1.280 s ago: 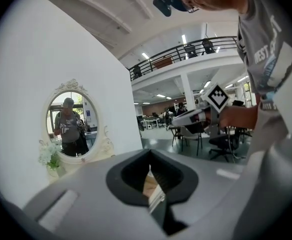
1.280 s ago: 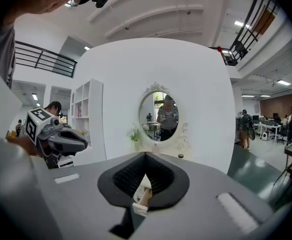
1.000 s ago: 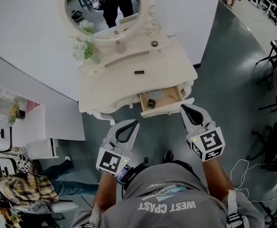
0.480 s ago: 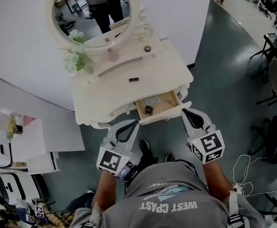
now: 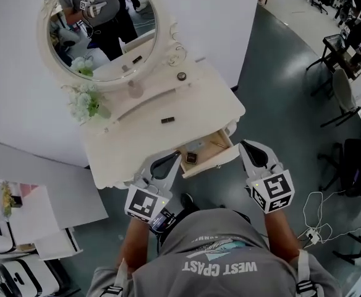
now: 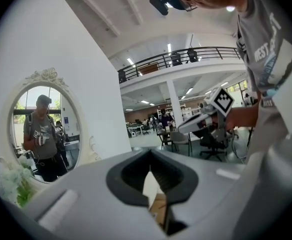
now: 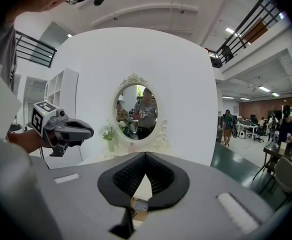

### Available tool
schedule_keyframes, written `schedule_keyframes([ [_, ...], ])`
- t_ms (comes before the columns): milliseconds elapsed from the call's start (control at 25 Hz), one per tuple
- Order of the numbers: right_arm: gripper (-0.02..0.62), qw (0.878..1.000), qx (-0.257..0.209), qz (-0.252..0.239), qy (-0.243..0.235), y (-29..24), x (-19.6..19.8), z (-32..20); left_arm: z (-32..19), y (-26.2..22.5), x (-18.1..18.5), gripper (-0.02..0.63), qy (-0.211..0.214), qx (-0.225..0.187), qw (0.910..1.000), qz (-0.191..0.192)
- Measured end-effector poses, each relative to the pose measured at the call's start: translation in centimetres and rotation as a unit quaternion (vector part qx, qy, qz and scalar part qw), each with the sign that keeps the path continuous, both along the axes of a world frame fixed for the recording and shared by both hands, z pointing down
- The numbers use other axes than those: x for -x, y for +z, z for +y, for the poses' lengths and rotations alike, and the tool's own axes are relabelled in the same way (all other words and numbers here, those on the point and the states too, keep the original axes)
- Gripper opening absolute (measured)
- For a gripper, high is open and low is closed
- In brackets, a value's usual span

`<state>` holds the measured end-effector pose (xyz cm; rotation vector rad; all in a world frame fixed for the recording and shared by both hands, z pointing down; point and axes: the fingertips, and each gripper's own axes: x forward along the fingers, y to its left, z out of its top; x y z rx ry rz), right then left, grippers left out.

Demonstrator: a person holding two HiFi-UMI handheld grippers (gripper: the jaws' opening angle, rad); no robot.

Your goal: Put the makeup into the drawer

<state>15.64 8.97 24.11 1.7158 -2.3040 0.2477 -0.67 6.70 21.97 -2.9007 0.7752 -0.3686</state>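
Head view: the left tongs (image 5: 175, 159) and right tongs (image 5: 245, 145) are both closed and empty, poised just before the open drawer (image 5: 214, 161), which holds one small compact (image 5: 191, 158). A dark makeup piece (image 5: 167, 120) lies on the table (image 5: 211, 104) behind the drawer. Reaching with the tongs unopened would likely shove this flat piece away, or clip the drawer front.
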Motion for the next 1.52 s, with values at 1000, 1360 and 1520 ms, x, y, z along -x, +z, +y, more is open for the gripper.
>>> schedule_keyframes([
  [1000,0.002,0.999,0.017,0.017,-0.026,1.5,-0.7,-16.1,-14.3,2.5,2.4,0.002,-0.054,0.005,0.9984,-0.014],
  [1360,0.002,0.997,0.038,0.016,-0.069,4.2,-1.2,-22.5,-16.8,4.7,2.7,0.002,-0.107,0.034,0.9934,-0.024],
  [1520,0.002,0.995,0.045,0.018,-0.085,5.5,-0.8,-25.0,-17.6,5.7,3.5,0.002,-0.139,0.062,0.9883,-0.016],
])
